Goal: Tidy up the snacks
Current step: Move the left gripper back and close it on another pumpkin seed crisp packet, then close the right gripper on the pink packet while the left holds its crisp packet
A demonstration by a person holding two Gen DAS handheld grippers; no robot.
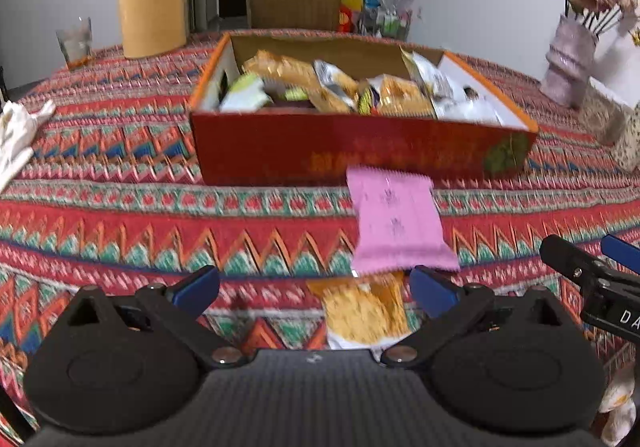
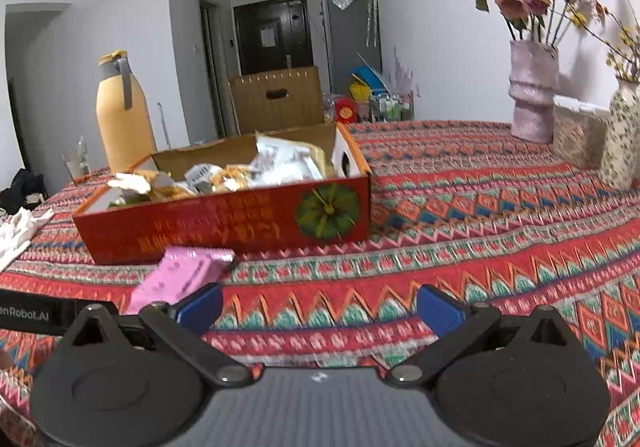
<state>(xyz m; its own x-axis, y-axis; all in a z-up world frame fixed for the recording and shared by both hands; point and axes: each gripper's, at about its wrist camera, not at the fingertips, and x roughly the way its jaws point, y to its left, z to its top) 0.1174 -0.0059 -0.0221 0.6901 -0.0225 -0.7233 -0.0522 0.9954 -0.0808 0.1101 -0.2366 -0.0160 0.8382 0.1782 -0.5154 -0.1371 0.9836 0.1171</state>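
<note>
One red box (image 1: 320,151) of snack packets is sitting on the counter (image 1: 120,207). Two loose packets are lying outside it: one pink packet (image 1: 396,223), one orange packet (image 1: 364,311). Two vases (image 2: 532,95), one yellow bottle (image 2: 124,115) and one glass (image 1: 75,41) are standing around.

Each gripper has a black body, two round black parts, silver screws and blue fingers (image 1: 434,289); one has white letters.

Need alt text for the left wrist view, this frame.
The open left gripper hovers over a patterned tablecloth, with a pink snack packet and an orange snack packet lying just ahead of its fingers. Behind them stands a red cardboard box filled with snack packets; the right gripper shows at the right edge.
</note>
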